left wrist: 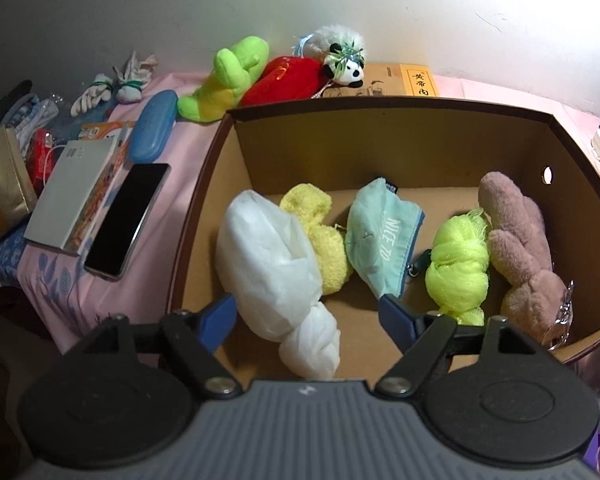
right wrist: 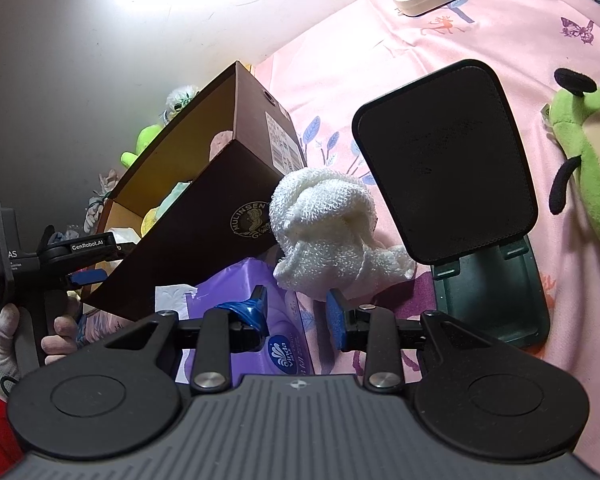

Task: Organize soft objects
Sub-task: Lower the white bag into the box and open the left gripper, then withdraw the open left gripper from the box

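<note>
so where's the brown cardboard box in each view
Left wrist: the brown cardboard box fills the centre and right, open top facing the camera, soft things inside.
Right wrist: it sits left of centre, seen from outside at a corner, printed logo showing.
Shared landmark: the pink plush inside it, peeking over the rim in the right view.

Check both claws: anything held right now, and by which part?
Nothing held. Left claw is open above the white bundle in the box, pads clear. Right claw is partly open, short of the white towel.
</note>
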### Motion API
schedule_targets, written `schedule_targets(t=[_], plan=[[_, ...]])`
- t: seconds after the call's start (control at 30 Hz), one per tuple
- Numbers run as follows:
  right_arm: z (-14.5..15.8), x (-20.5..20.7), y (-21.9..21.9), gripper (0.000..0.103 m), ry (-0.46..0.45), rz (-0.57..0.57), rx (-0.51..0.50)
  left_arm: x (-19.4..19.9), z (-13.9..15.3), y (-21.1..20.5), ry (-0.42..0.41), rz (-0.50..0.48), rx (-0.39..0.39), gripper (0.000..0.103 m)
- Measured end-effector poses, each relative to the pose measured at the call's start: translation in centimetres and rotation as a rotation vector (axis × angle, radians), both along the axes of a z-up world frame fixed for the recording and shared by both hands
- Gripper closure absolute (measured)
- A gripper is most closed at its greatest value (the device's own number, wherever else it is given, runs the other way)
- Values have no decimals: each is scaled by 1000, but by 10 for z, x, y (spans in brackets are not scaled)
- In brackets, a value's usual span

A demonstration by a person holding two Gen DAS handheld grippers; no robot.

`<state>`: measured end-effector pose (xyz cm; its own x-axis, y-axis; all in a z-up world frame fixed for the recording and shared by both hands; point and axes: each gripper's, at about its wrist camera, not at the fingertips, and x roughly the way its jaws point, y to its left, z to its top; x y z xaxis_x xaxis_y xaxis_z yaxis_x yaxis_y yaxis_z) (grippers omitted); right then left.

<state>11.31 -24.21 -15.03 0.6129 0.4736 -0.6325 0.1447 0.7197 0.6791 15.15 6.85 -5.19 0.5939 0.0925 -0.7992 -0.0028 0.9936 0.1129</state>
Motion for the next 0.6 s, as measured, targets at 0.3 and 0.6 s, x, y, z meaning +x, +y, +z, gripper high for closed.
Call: schedule_targets(t=[0.3,0.6], plan=[[5,-6,0,88,-23,17,1,-18,10,-1,-29,7,11,15],[10,-11,1,88,-37,35,-7,-36,17,1,-43,18,12,15]])
